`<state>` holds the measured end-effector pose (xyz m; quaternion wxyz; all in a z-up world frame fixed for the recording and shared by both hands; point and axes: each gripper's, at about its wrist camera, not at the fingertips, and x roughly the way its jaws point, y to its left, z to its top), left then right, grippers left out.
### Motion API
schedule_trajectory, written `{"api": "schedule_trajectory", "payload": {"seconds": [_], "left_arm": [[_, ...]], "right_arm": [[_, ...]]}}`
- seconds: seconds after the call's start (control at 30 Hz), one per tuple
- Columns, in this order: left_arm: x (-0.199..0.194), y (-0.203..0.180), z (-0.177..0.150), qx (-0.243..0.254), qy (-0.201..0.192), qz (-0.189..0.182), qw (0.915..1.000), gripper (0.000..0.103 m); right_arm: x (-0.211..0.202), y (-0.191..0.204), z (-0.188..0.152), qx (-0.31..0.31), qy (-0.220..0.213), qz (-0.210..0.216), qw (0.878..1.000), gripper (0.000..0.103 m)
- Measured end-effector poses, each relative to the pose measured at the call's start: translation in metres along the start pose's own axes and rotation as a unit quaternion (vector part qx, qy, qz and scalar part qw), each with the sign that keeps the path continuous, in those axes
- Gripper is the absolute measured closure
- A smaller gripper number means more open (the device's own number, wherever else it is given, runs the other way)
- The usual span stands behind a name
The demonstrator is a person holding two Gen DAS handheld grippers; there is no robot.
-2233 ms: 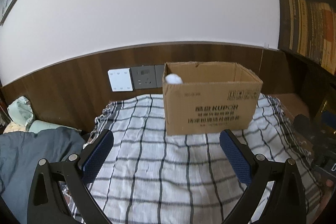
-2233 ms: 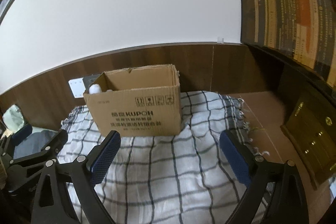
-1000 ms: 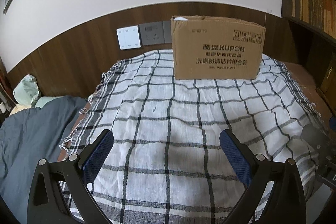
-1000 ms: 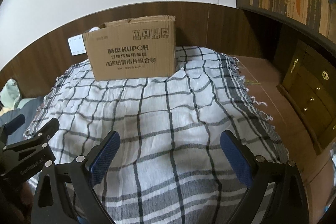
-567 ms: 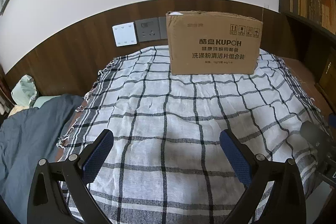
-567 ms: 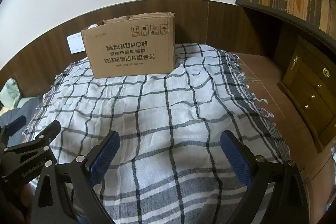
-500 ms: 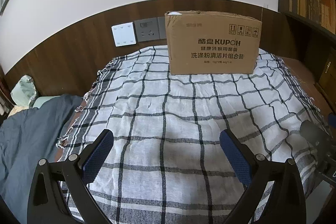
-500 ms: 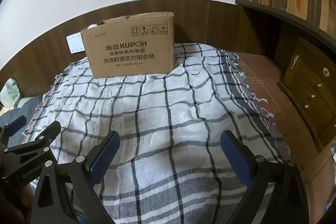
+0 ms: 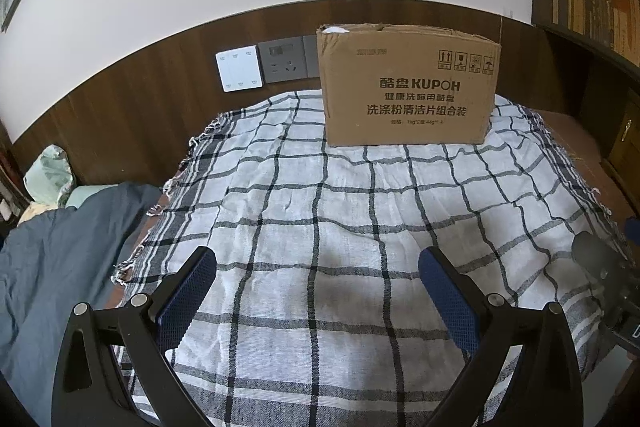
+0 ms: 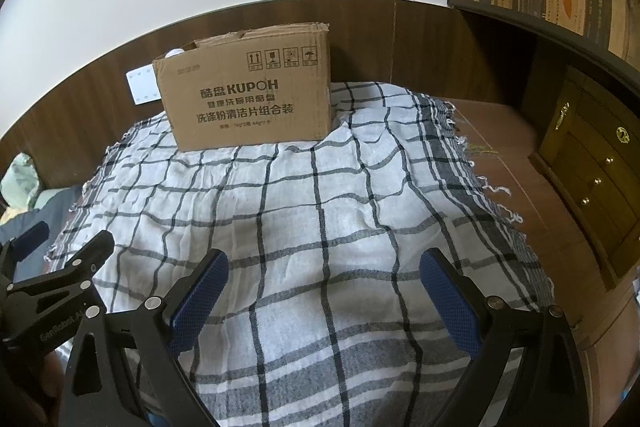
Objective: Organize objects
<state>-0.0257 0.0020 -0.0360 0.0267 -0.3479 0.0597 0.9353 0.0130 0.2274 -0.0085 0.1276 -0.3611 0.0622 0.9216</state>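
Since the earliest frames both grippers have been pulled back and lowered: the cardboard box (image 9: 408, 89) now reads smaller, its open top is no longer looked into, and only a sliver of white (image 9: 331, 30) shows at its upper-left rim.

Step judged: retreat after a drop-off, between picks. No loose object is seen on the checked cloth (image 9: 360, 211), so the next item must be located outside these views before any approach.

Left gripper (image 9: 318, 301): fingers spread wide, nothing held, low in frame over the cloth's near edge. Right gripper (image 10: 324, 301): same, fingers apart and empty; the left gripper's body is seen at lower left of the right view.

Box sits upper centre, at the cloth's far end against the wood panelling (image 9: 132, 115).
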Motion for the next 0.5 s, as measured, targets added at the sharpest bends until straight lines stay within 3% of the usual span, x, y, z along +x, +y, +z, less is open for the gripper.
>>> {"api": "schedule_trajectory", "payload": {"seconds": [0.5], "left_arm": [[0.0023, 0.0020, 0.0002, 0.001, -0.002, 0.005, 1.0000, 0.000]], "right_arm": [[0.0020, 0.0020, 0.0005, -0.001, 0.003, 0.000, 1.000, 0.007]]}}
